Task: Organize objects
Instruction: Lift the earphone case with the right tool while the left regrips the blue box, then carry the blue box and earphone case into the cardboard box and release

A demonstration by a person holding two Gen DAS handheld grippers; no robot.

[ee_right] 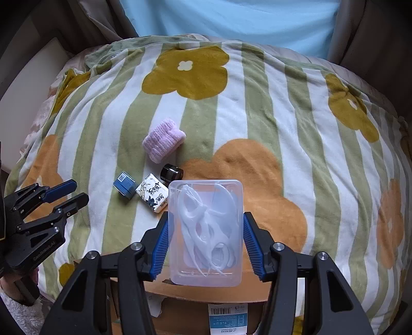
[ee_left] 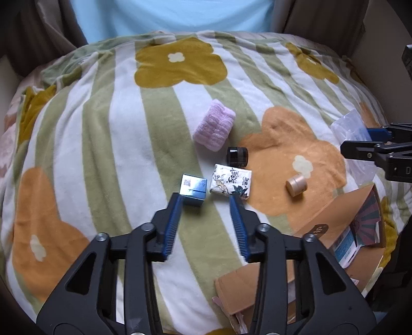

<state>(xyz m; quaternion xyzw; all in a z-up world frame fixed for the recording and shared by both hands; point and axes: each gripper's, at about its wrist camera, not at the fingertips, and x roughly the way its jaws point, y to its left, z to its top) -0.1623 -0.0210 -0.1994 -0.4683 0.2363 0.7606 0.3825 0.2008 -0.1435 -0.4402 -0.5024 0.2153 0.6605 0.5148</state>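
On the flowered blanket lie a pink rolled cloth (ee_left: pixel 214 128), a black jar (ee_left: pixel 237 156), a patterned tissue pack (ee_left: pixel 231 184), a small blue box (ee_left: pixel 194 188) and a beige jar (ee_left: pixel 296 184). My left gripper (ee_left: pixel 206 199) is open, hovering just in front of the blue box and tissue pack. My right gripper (ee_right: pixel 205 219) is shut on a clear plastic box of white floss picks (ee_right: pixel 206 232), held above a cardboard box (ee_right: pixel 206 296). The right gripper also shows in the left wrist view (ee_left: pixel 365 140), and the left gripper in the right wrist view (ee_right: pixel 74 192).
An open cardboard box (ee_left: pixel 334 232) with flaps sits at the blanket's near right edge. A light blue cloth (ee_left: pixel 170 18) hangs behind the bed. Curtains stand at both far sides.
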